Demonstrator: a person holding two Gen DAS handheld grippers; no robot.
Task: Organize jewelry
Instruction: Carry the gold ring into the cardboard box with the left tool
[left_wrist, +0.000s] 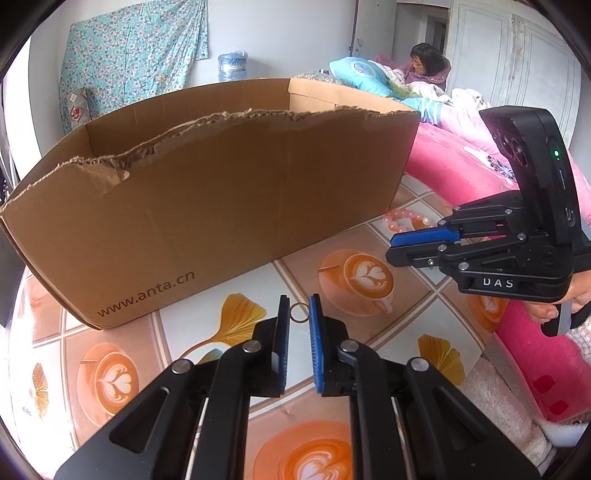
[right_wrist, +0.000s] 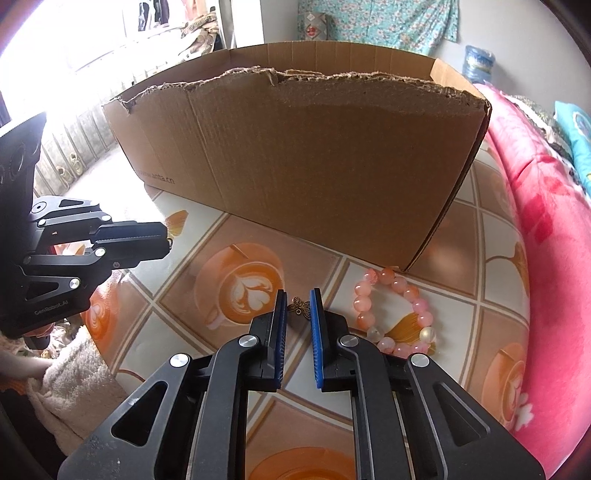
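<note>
My left gripper is shut on a small metal ring, which sits between its blue pads just above the tablecloth. The right wrist view shows the same left gripper at the left, with the ring poking out of its tip. My right gripper is shut on a small bronze butterfly charm, close to the table. A pink and orange bead bracelet lies on the table just right of it. In the left wrist view the right gripper hovers in front of that bracelet.
A large open cardboard box with a torn front rim stands on the coffee-patterned table right behind both grippers. A pink blanket borders the table's right side. A person sits on the bed far behind.
</note>
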